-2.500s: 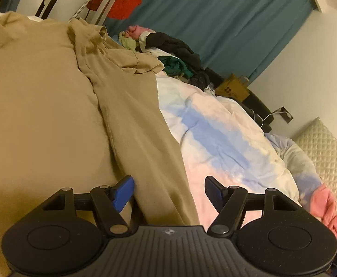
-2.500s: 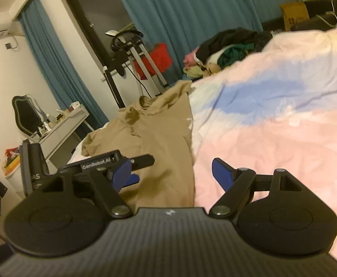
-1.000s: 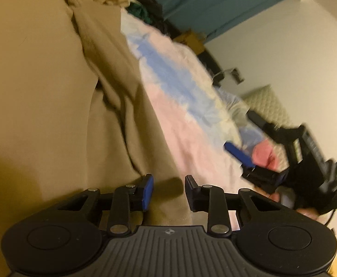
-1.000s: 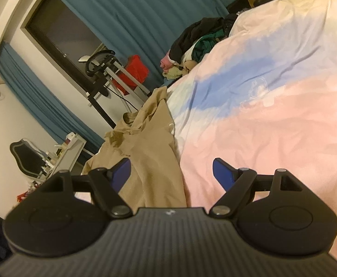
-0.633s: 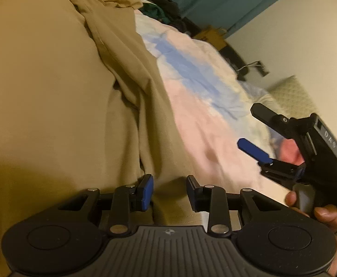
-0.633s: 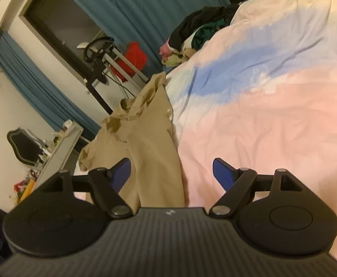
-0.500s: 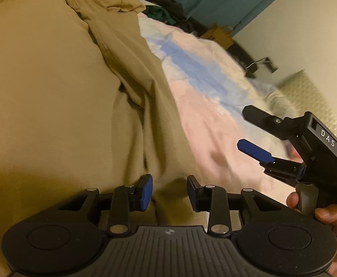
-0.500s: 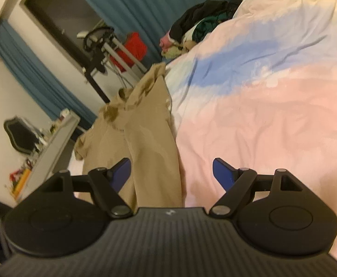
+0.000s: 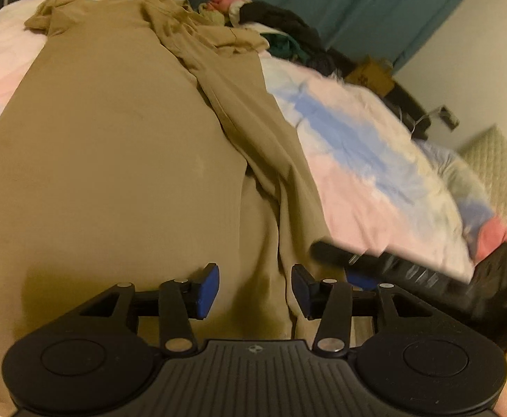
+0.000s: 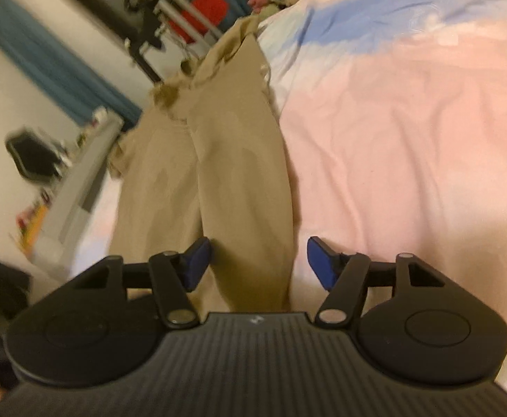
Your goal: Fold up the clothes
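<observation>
A tan garment [image 9: 114,160] lies spread on the bed, with a folded-over strip running along its right side [image 9: 271,146]. My left gripper [image 9: 255,290] is open just above the near hem, its blue pads on either side of a fold. My right gripper [image 10: 257,260] is open over the near end of the same tan garment [image 10: 239,160], straddling its right edge. The right gripper also shows blurred in the left wrist view [image 9: 410,271], close to the right of my left gripper.
The bed has a pink, blue and white duvet [image 10: 410,111]. A heap of dark and coloured clothes [image 9: 281,31] lies at the far end. Teal curtains [image 9: 375,3], an exercise machine [image 10: 156,10] and a white desk [image 10: 76,187] surround the bed.
My left gripper's jaws have opened wider. My right gripper has dropped down and in, now low over the garment's near right edge beside the left gripper.
</observation>
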`<state>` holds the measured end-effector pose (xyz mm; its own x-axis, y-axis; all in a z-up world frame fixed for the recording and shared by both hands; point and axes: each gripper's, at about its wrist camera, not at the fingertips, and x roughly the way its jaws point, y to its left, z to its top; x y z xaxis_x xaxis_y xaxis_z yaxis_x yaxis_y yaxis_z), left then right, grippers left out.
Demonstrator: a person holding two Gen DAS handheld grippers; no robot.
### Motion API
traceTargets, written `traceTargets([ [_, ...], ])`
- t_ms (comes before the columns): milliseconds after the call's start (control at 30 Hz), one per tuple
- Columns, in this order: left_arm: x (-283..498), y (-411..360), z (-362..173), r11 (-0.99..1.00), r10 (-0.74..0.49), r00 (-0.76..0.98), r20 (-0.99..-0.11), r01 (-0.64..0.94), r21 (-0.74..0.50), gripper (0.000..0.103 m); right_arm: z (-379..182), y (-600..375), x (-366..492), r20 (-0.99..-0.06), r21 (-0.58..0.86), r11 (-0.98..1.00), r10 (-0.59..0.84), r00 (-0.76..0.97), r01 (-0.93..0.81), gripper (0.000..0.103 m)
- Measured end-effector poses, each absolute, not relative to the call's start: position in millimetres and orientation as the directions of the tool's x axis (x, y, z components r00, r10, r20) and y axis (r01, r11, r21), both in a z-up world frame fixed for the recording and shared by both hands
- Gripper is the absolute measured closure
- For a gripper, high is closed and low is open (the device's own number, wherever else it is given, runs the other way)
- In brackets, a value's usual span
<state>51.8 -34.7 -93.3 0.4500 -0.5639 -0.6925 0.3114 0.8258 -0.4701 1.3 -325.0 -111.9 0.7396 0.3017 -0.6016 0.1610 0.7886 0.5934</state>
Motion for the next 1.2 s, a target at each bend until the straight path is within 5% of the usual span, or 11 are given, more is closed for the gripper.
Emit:
traceTargets([
  [133, 58.2, -27.3, -97.7, 0.758, -0.648, 0.450, -0.615, 0.298, -0.580, 0.054, -114.0, -313.8, 1.7, -0.652, 0.495, 0.853, 0.239, 0.720, 0.166, 0.083],
  [267, 64.6, -33.0, -103.7, 0.670, -0.733, 0.424, -0.532, 0.315, -0.672, 0.056, -121.1, -327.8, -6.8, -0.665, 0.493, 0.839, 0.192, 0.722, 0.231, 0.093],
  [467, 78.5, -48.1, -109.9, 0.655, -0.743, 0.431, -0.511, 0.315, -0.687, 0.056, -126.0, -353.0, -19.7, -0.655, 0.558, 0.757, 0.150, 0.741, 0.340, 0.092],
  [600, 104.1, -58.0, -111.3, 0.704, -0.691, 0.484, -0.536, 0.285, -0.650, 0.056, -123.1, -365.0, -28.9, -0.639, 0.616, 0.681, 0.137, 0.757, 0.396, 0.078],
  [1033, 192.3, -102.2, -151.5, 0.726, -0.662, 0.489, -0.569, 0.226, -0.650, 0.049, -110.3, -380.2, -24.4, -0.540, 0.703, 0.635, 0.184, 0.821, 0.320, 0.072],
  [1200, 203.4, -107.5, -157.9, 0.621, -0.767, 0.428, -0.478, 0.308, -0.721, 0.033, -114.2, -385.9, -17.4, -0.534, 0.718, 0.619, 0.193, 0.823, 0.320, 0.072],
])
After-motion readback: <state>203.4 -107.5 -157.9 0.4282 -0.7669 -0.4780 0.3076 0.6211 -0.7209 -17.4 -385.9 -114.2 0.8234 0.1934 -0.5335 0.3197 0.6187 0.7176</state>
